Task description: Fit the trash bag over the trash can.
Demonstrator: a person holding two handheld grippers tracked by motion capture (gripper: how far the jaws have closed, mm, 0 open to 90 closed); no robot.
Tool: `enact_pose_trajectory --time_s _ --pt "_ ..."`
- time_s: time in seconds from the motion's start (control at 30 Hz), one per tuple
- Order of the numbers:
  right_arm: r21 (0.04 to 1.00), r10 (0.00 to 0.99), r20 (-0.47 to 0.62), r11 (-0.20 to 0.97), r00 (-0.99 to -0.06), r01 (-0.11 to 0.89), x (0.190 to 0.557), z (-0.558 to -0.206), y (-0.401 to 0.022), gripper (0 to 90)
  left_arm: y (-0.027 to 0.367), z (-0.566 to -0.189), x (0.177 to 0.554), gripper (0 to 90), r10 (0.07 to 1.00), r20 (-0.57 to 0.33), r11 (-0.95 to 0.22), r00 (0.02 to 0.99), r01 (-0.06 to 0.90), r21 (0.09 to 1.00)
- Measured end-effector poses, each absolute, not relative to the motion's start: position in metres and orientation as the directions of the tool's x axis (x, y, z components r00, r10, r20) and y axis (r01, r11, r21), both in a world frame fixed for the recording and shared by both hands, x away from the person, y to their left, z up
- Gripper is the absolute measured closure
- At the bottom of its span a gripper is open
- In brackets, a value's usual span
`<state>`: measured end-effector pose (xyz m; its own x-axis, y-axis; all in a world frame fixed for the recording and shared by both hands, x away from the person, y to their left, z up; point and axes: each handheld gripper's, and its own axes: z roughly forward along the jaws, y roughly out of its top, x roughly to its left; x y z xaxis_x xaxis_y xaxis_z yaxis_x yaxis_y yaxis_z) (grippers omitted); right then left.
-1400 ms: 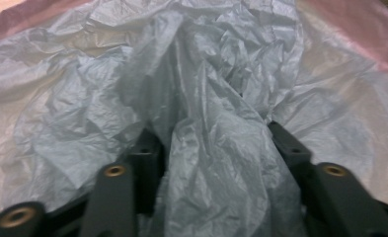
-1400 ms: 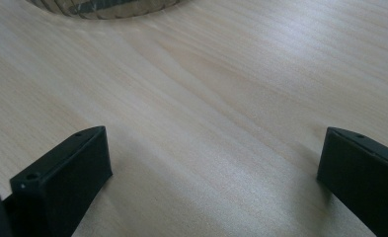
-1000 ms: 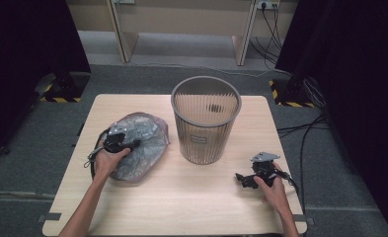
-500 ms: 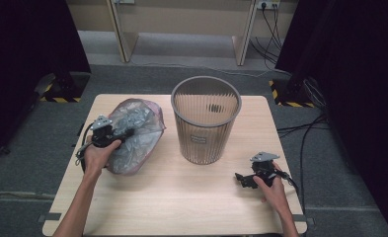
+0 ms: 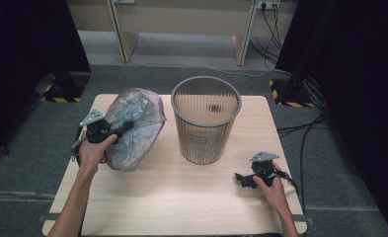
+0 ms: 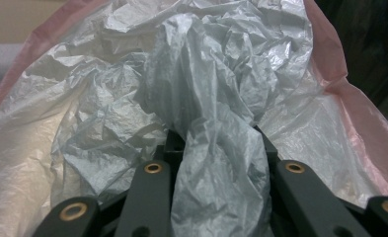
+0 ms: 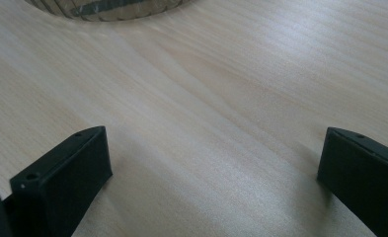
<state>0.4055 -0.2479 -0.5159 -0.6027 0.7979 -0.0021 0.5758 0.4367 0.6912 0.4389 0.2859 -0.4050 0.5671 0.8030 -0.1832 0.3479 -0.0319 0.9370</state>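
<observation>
A crumpled grey plastic bag (image 5: 135, 126) with a pink rim hangs lifted at the table's left side. My left gripper (image 5: 123, 127) is shut on a bunched fold of it. In the left gripper view that fold of the bag (image 6: 216, 163) is squeezed between the two black jaws, and the rest of the bag billows up behind. A grey ribbed waste basket (image 5: 205, 121) stands upright in the middle of the table, just right of the bag. My right gripper (image 5: 241, 179) rests low at the table's front right, open, with only bare wood between its fingers (image 7: 63, 177).
The wooden table (image 5: 181, 197) has free surface in front of the basket, whose base (image 7: 107, 7) lies ahead of my right gripper. Dark curtains flank the table. Cables (image 5: 305, 128) run on the floor at the right, and hazard-striped feet (image 5: 58, 98) sit off the back corners.
My left gripper has risen and drawn left with the bag, which has lifted off the table and now hangs taller. The right hand has kept still.
</observation>
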Motion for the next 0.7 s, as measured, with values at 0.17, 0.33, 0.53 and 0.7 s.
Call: enact_pose_trajectory --time_s 0.17,0.33,0.53,0.7 --pt "0.691 0.798 -0.001 0.436 -0.603 0.577 0.406 -0.516 -0.248 0.0 0.285 -0.39 0.438 69.9 0.798 -0.161 -0.046 0.581 0.325 0.945" --pt "0.69 0.797 0.0 0.437 -0.604 0.577 0.406 -0.516 -0.247 0.0 0.283 -0.368 0.435 69.9 0.79 -0.137 -0.056 0.598 0.292 0.955" --pt "0.69 0.797 0.0 0.437 -0.603 0.577 0.406 -0.516 -0.247 0.0 0.281 -0.34 0.431 69.9 0.777 -0.1 -0.078 0.621 0.252 0.965" --pt "0.69 0.797 -0.001 0.438 -0.604 0.577 0.406 -0.516 -0.247 0.0 0.278 -0.324 0.43 70.0 0.769 -0.085 -0.087 0.633 0.236 0.968"
